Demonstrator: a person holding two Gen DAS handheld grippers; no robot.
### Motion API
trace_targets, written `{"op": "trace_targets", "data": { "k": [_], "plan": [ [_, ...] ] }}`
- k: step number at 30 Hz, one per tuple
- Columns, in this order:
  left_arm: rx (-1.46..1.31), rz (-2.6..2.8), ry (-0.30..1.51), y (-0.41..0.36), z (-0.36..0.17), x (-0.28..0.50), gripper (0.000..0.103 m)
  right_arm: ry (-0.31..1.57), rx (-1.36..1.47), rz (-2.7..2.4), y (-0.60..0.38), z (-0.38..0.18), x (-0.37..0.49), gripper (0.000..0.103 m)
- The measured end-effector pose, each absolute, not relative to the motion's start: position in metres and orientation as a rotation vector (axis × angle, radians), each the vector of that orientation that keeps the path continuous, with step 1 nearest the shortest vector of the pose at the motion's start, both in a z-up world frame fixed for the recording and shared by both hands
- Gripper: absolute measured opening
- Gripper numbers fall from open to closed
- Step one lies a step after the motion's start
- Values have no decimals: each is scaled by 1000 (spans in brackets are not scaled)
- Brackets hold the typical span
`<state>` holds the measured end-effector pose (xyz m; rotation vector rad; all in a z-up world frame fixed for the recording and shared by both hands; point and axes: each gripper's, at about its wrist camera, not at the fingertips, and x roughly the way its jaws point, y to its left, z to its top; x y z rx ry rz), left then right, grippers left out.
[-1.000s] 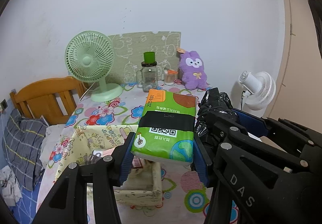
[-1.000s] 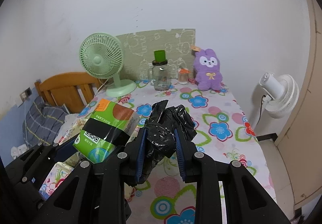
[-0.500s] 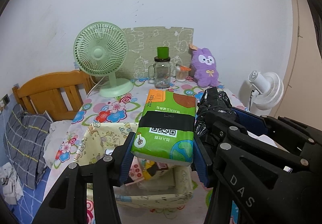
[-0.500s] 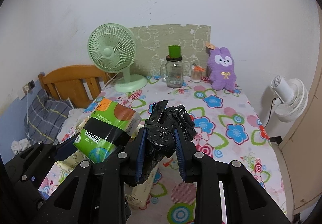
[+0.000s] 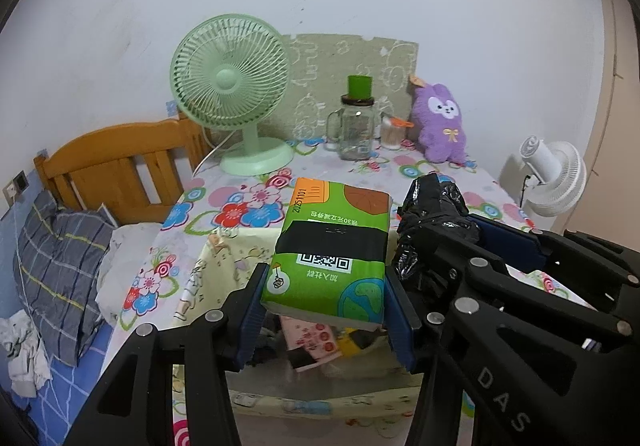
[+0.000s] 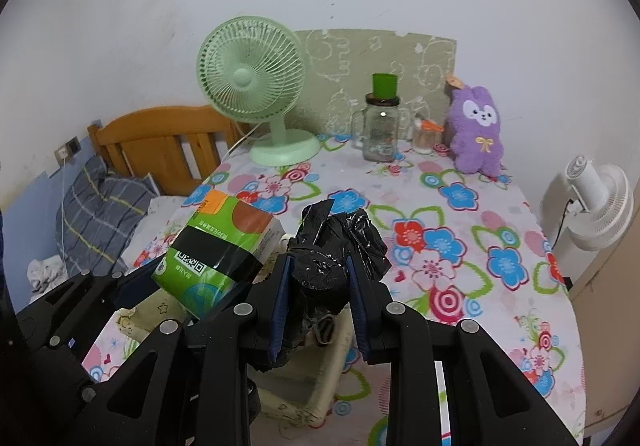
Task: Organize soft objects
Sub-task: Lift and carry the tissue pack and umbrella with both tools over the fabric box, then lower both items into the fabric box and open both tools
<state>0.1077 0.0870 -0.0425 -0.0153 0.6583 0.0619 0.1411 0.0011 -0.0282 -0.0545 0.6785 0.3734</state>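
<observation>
Left wrist view, compared with a second ago: the table (image 5: pixel 460 181) with its flowered cloth has slid toward the upper half of the frame, and the pale fabric basket (image 5: pixel 224 254) now fills the lower centre directly beneath the load, its contents showing under the pack. Both arms have evidently travelled over the basket, so I judge the carry nearly done and the drop to come next.

The left tongs (image 5: pixel 326 300) stay clamped across the width of the green tissue pack (image 5: pixel 332 242), pads pressed on its two long sides near its close end. The pack lies roughly flat; its long axis runs away from the camera toward the upper centre, orange corner farthest out, and it hangs above the basket, not touching it.

Right wrist view shows the right tongs (image 6: pixel 318 296) closed on the crumpled black plastic bag (image 6: pixel 336 250), a shapeless bundle with a flap pointing up, held above the basket's lower-centre corner (image 6: pixel 304 394), just beside the pack (image 6: pixel 216 246).
</observation>
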Motion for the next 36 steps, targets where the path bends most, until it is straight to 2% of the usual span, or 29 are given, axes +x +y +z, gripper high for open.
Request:
{"op": "trace_targets", "data": {
  "k": [19,23,30,32,36],
  "plan": [
    [-11,129,748,127,-76,120,56,737,-106,434,47,-51,156,31],
    [-11,133,759,134,-79,120,68,741,-112,447,54,-54,157,31],
    [-13,133,754,142,-75,112,73,734,-110,468,65,-55,159,30],
    [3,150,749,143,-74,111,83,736,-103,472,67,-56,160,30],
    [15,165,731,147,-73,108,86,744,-101,490,74,-59,161,30]
  ]
}}
